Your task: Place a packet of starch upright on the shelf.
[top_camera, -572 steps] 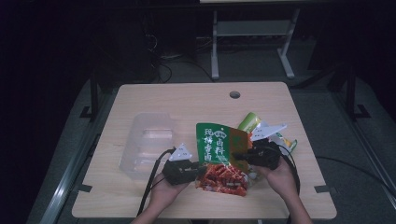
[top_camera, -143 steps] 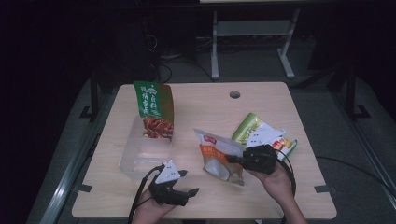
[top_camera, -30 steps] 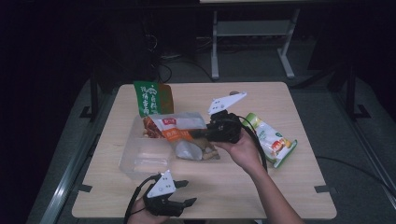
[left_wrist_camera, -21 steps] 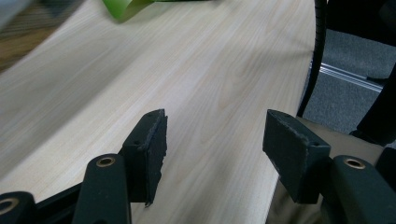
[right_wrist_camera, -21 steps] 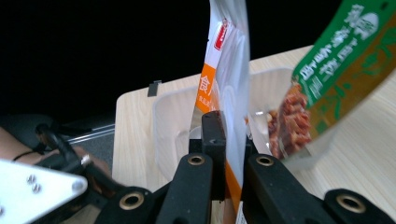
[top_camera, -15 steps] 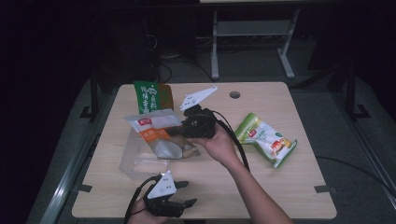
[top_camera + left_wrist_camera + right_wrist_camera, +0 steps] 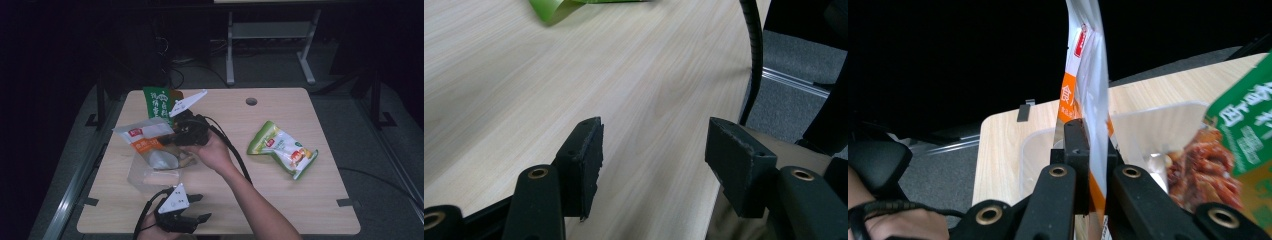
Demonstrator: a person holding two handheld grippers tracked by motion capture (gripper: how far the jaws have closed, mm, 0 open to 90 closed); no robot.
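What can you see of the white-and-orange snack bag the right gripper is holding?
The white-and-orange snack bag is a glossy plastic pouch: white top with a small red label, an orange band with white characters, and a clear lower part showing brownish food. The right gripper is shut on one edge, its black pads pinching the film flat. The bag hangs tilted in the air above the clear plastic container at the table's left side. Beside it, a green snack bag stands in that container. Nothing else touches it.
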